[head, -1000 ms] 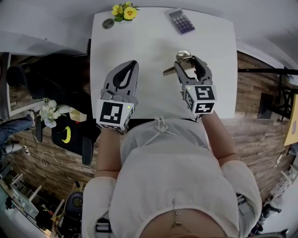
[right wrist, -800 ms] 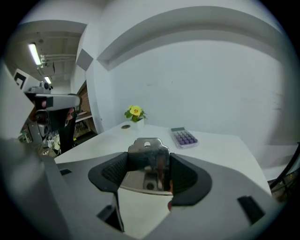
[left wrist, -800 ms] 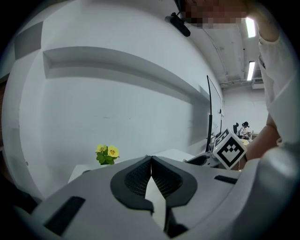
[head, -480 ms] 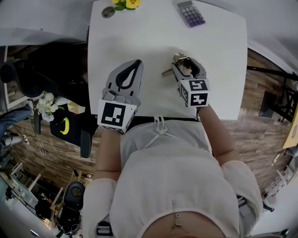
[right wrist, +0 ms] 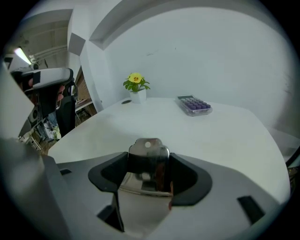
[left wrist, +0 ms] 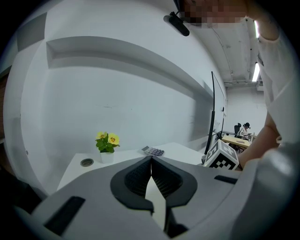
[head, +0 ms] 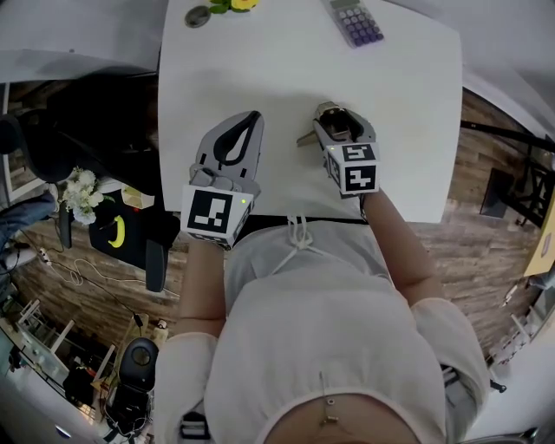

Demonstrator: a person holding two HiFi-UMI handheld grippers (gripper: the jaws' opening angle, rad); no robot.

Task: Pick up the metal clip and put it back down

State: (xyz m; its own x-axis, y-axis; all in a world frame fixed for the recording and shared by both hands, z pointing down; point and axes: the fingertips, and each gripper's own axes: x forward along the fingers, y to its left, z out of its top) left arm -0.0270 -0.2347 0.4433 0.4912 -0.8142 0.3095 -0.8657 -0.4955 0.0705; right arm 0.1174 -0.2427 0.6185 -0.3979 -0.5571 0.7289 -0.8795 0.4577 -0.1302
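Observation:
A shiny metal clip (right wrist: 147, 164) sits between the dark pads of my right gripper (right wrist: 149, 171), which is shut on it. In the head view the same right gripper (head: 336, 128) is over the near middle of the white table (head: 408, 113), and the clip (head: 323, 119) shows at its tip, one end poking out to the left. My left gripper (head: 243, 130) rests near the table's front left, its jaws shut with nothing between them; in its own view the left gripper (left wrist: 151, 165) has its tips touching.
A small pot of yellow flowers (right wrist: 136, 85) and a round dark disc (head: 197, 16) stand at the table's far left. A purple-keyed calculator (head: 356, 21) lies at the far right. Dark office gear and wood floor flank the table.
My right gripper has drawn back toward the table's front edge and slightly left, the clip still in its jaws. The left gripper has barely moved.

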